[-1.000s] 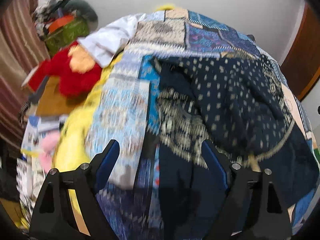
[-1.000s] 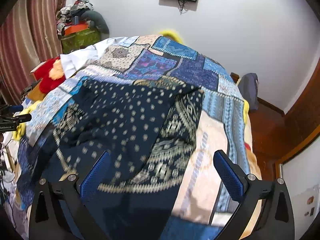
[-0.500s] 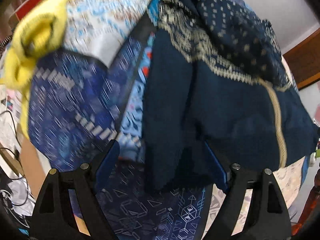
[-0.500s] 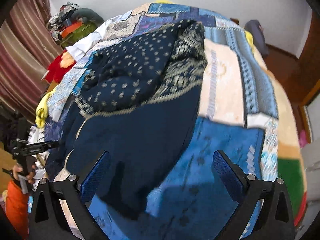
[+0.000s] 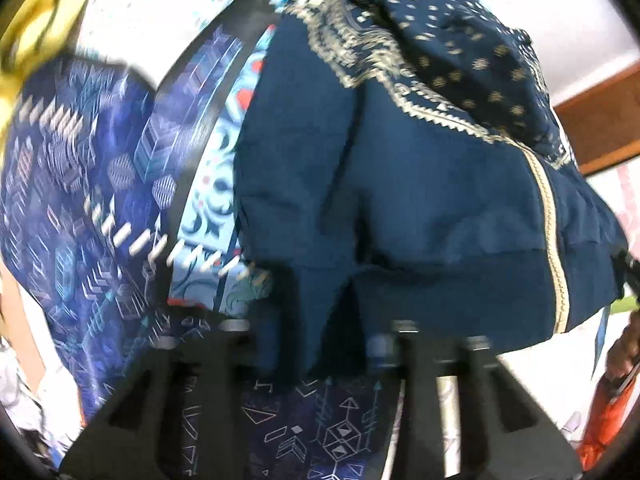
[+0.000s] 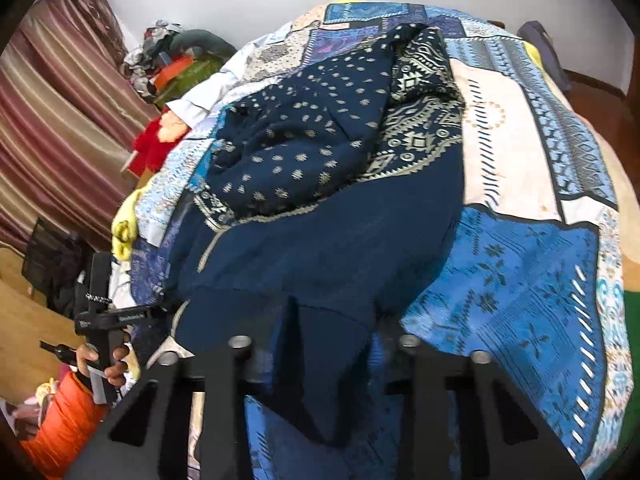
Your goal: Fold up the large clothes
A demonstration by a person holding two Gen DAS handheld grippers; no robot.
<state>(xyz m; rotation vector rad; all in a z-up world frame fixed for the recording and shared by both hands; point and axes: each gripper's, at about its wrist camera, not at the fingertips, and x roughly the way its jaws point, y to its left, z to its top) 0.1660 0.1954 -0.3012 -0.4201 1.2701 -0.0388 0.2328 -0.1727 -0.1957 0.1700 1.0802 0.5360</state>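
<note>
We are at the grasping step: both tools take the near hem of the dress (image 6: 328, 240), which lies crumpled on the bed (image 6: 520, 272), over the patchwork cover. The jaws of the left tool (image 5: 316, 332) are closing, and a fold of the plain navy hem stands between them. The jaws of the right tool (image 6: 324, 344) are closing too, with a hanging flap of the same hem between them. In both views the cloth hides the tips, so we cannot see the pads pressing, but the cloth bunches at the jaws as if it is pinched.

To do this step well, we think each tool should catch only the dress and not the cover under it, because the two lie close together at the hem. The two grips should sit well apart along the hem, so the cloth can stretch flat when we lift. A pinch deep into the hem is safer than one at the very edge, which may slip.

The dress is dark navy. Its near part is plain, with a thin cream trim line; farther from the hem it has small cream dots and a band of geometric pattern. The far part is heaped in loose folds.
</note>
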